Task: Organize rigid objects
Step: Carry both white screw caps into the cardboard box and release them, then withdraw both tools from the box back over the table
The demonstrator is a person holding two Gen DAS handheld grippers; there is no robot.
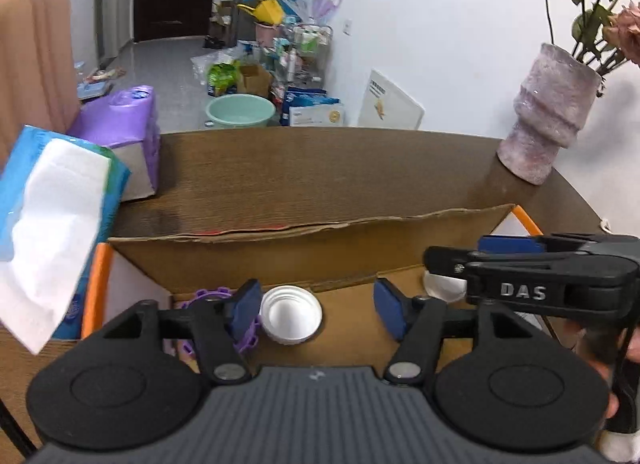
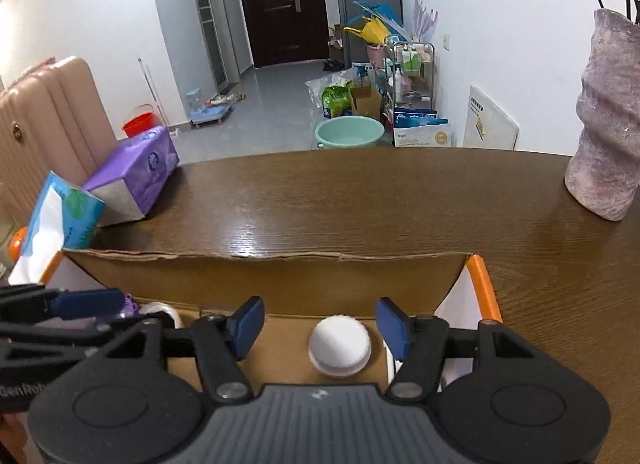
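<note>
While my left gripper hangs over the cardboard box, its blue pads stand spread wide and hold nothing. Below and between them a white lid lies hollow side up on the box floor, close to the left pad, and a purple gear-shaped piece sits just beside it, partly hidden behind that pad.

My right gripper is likewise spread apart and empty above the same box. A white cap lies dome side up under the gap, touching neither pad. Each gripper shows in the other's view, reaching in from the side.

Orange edging lines the box's side rims. It rests on a brown wooden table, with a blue tissue pack touching its left corner, a purple tissue pack just behind that, and a pinkish vase of dried roses well apart at the far right.
</note>
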